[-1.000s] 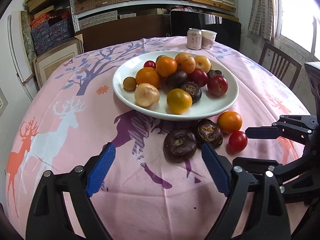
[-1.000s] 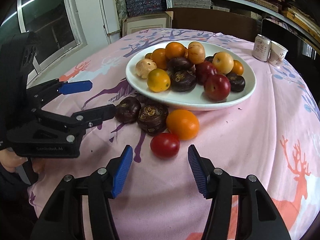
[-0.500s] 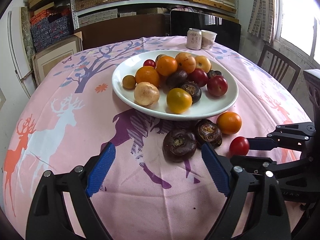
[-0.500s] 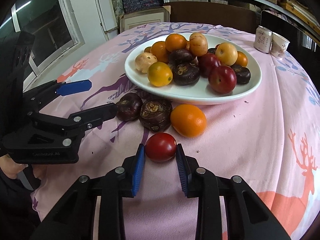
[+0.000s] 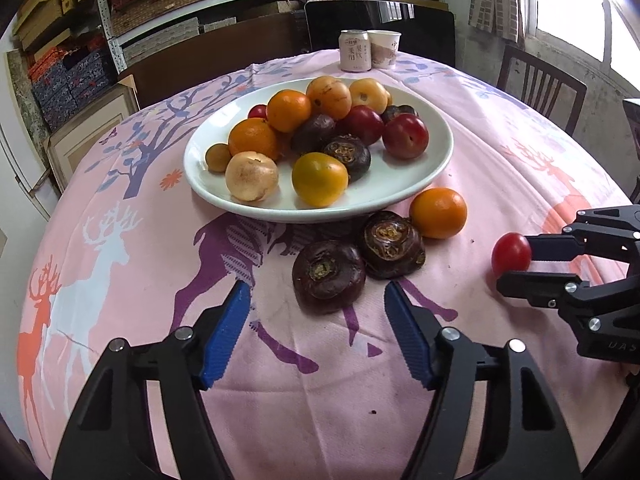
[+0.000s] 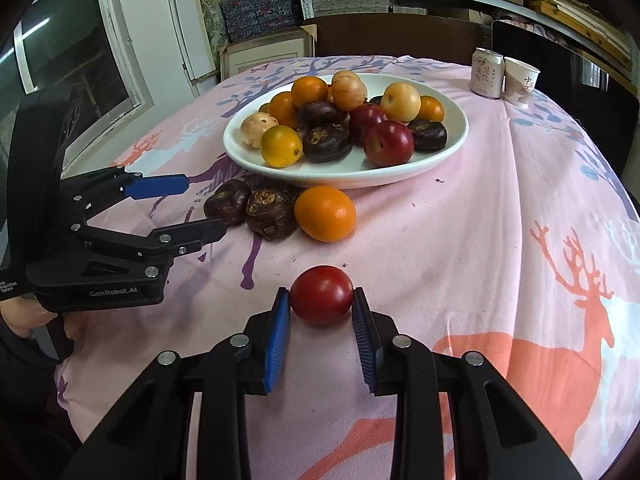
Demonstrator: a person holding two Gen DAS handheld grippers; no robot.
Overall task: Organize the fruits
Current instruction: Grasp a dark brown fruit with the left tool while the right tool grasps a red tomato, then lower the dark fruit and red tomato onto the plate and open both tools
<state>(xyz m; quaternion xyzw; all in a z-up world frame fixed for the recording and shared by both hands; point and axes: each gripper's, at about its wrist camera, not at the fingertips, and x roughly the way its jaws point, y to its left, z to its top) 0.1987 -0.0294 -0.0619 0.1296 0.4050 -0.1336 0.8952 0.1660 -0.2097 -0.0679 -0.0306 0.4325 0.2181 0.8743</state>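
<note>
A white plate (image 5: 400, 188) (image 6: 448, 152) holds several oranges, red plums and dark purple fruits. On the cloth in front of it lie two dark purple fruits (image 5: 329, 276) (image 6: 228, 207) and an orange (image 5: 438, 213) (image 6: 325, 213). My right gripper (image 6: 321, 300) (image 5: 516, 258) is shut on a small red tomato (image 6: 321, 294) (image 5: 511, 255), held away from the other loose fruit. My left gripper (image 5: 316, 320) (image 6: 200, 208) is open and empty, just in front of the two dark fruits.
A drink can (image 5: 354, 50) (image 6: 487, 73) and a paper cup (image 5: 384, 49) (image 6: 520, 82) stand at the table's far edge. A wooden chair (image 5: 540, 88) stands at the right. Shelves with boxes line the back wall.
My right gripper closed on the red tomato and drew it away from the orange, back toward me. The left gripper stayed open and edged closer to the dark fruits.
</note>
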